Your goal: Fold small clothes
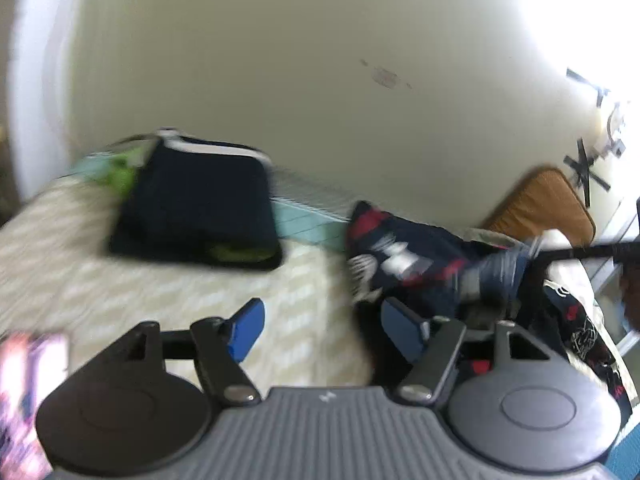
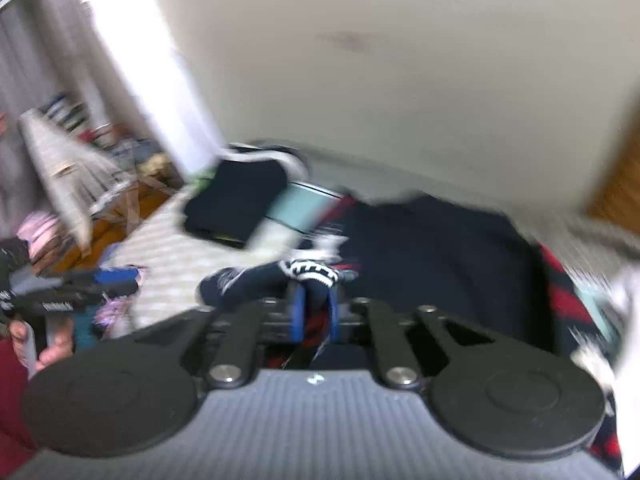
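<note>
Beside the folded navy stack [image 1: 196, 216] on the cream bedspread [image 1: 160, 292], the left gripper [image 1: 322, 330] hangs with its blue pads spread wide and nothing between them — the crumpled navy-red-white garment [image 1: 400, 252] lies just right of that stack. From the right wrist, the right gripper [image 2: 316, 312] has its pads narrowly set with a fold of that garment [image 2: 312, 270] between them — pressing or not, I cannot tell

A folded stack [image 1: 196, 216] lies on the bed [image 1: 120, 280], left of the crumpled garment [image 1: 408, 264].
</note>
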A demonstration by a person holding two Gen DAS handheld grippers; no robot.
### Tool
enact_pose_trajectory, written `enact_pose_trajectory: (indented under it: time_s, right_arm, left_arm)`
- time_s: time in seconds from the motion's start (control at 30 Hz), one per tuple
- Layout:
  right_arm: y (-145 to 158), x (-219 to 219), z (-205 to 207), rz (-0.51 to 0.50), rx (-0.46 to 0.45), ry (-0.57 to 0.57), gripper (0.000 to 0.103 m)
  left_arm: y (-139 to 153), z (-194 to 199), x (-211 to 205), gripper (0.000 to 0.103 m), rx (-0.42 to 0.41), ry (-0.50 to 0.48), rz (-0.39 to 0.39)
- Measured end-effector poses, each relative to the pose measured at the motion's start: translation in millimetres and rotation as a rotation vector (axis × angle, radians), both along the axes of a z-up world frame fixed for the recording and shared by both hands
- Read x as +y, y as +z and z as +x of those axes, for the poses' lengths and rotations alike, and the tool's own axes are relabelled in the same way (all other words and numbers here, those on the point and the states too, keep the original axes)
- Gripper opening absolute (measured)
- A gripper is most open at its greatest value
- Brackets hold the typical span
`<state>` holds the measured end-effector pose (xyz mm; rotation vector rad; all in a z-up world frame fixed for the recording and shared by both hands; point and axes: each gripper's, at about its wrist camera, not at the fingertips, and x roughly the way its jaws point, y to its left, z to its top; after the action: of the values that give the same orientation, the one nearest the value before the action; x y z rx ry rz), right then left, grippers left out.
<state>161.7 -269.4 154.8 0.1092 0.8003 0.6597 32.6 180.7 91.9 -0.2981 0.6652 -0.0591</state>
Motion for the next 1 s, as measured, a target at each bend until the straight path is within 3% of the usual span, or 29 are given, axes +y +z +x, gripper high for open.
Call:
enact_pose_trajectory:
  time_s: [0.03, 0.2, 0.4, 0.43, 0.53, 0.57, 0.6, 0.67, 0.73, 0.8, 0.87, 0.9, 1.0]
  right_arm:
    - [-9.9, -14.4, 1.4, 0.019, 0.018, -0.048, 0.053]
    - [-62.0, -69.4, -22.7, 0.192, 0.109, -0.149, 0.053]
    - [-102.8, -41.6, -56.0, 0.207, 0.205, -0.093, 0.054]
    - [-104.9, -35.7, -58.0, 0.205, 0.188, -0.095, 0.055]
    - [-102.5, -22.3, -56.0, 0.203, 0.133, -0.105, 0.053]
    - [-101.1, -17.0, -53.0, 0.182, 0.125, -0.109, 0.025]
    - [-98.2, -14.3, -47.3, 0.133, 0.126, -0.104, 0.006]
    - [-83.0, -15.6, -42.7, 0.049, 0.085, -0.093, 0.006]
    - [-52.9, -26.1, -41.5, -0.075, -0.039, -0.131, 0.006]
    - [-22.7, -33.7, -38.4, -0.293, -0.223, -0.209, 0.007]
    - [-15.3, -40.2, -26.8, -0.588, -0.371, -0.328, 0.019]
    - [-16.7, -49.2, -18.7, -0.635, -0.371, -0.378, 0.043]
    - [-19.5, -72.0, -16.2, -0.517, -0.286, -0.411, 0.044]
  left_arm:
    - [-4.0, 21.0, -7.0, 0.066, 0.018, -0.012, 0.012]
    - [-27.3, 112.7, -36.0, 0.066, 0.108, -0.042, 0.064]
    - [-54.5, 168.0, -48.7, 0.066, 0.161, -0.037, 0.122]
    - [-60.2, 174.8, -49.6, 0.062, 0.169, -0.033, 0.128]
    - [-74.4, 188.2, -53.4, 0.029, 0.174, -0.06, 0.099]
    - [-73.5, 187.7, -53.5, 0.021, 0.158, -0.054, 0.102]
    - [-72.6, 186.2, -53.9, 0.02, 0.145, -0.055, 0.102]
    - [-69.4, 180.7, -50.4, 0.017, 0.104, -0.05, 0.076]
    - [-68.7, 176.5, -44.3, 0.016, 0.075, -0.028, 0.037]
    - [-71.0, 173.8, -39.5, 0.016, 0.064, 0.002, -0.001]
    - [-75.6, 174.8, -34.7, 0.016, 0.056, 0.038, -0.04]
    - [-78.4, 176.8, -33.3, 0.017, 0.065, 0.045, -0.055]
    - [-79.5, 176.7, -34.0, 0.018, 0.057, 0.045, -0.032]
